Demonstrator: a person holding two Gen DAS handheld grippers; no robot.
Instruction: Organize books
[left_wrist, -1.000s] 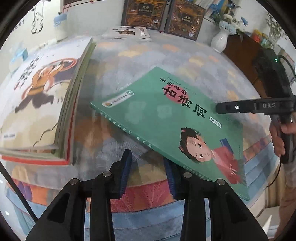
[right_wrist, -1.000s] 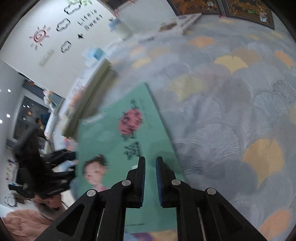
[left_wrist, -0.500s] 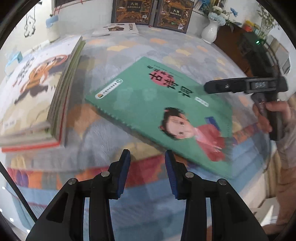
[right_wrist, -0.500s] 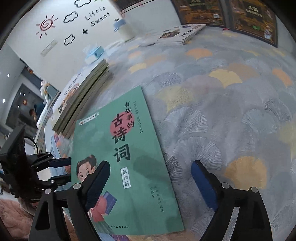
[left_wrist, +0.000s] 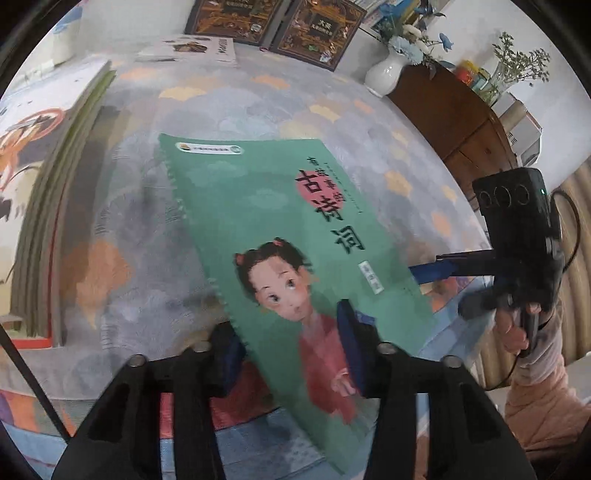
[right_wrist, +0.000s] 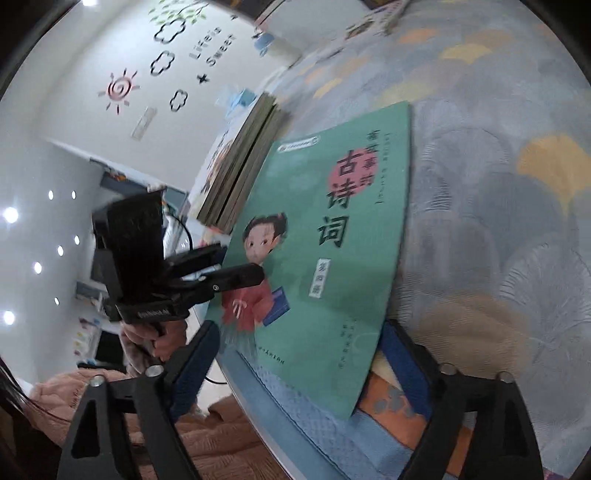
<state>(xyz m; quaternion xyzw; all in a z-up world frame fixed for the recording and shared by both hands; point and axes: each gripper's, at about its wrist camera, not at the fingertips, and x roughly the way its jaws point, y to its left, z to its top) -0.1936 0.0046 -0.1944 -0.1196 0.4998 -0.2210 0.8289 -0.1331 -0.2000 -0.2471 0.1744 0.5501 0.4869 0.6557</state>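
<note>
- Our left claw (left_wrist: 290, 332) straddles the nearest corner of the green book (left_wrist: 295, 221), one pad under its toothed edge and one over the cover. We cannot tell whether the pads actually pinch it.
- Our right claw (right_wrist: 301, 332) stands released. Its jaws have just sprung wide and then eased in a touch. The near end of the green book lies between them, and no pad visibly presses on it.
- The green book lies cover up and askew, its near corner hanging past the edge of the cloth-covered desk (left_wrist: 129, 258). We judge it the piece in hand, not yet put away.
- Beside the green book, on its spine side, sits a stack of books (left_wrist: 44, 206). It looks like the likeliest home, and this part seems done.
- Well beyond the green book, a flat book (left_wrist: 199, 48) lies loose near the wall. Behind it, two dark books (left_wrist: 273, 22) lean upright. We judge that these are left to sort.
- Hard to read:
  - The stack is cut off by the picture edge, so we cannot count it.
  - Motion blur smears the green book's lower half.
  - The flat book's cover is too small to make out.
  - What lies under the green book's lifted edge is in shadow.
</note>
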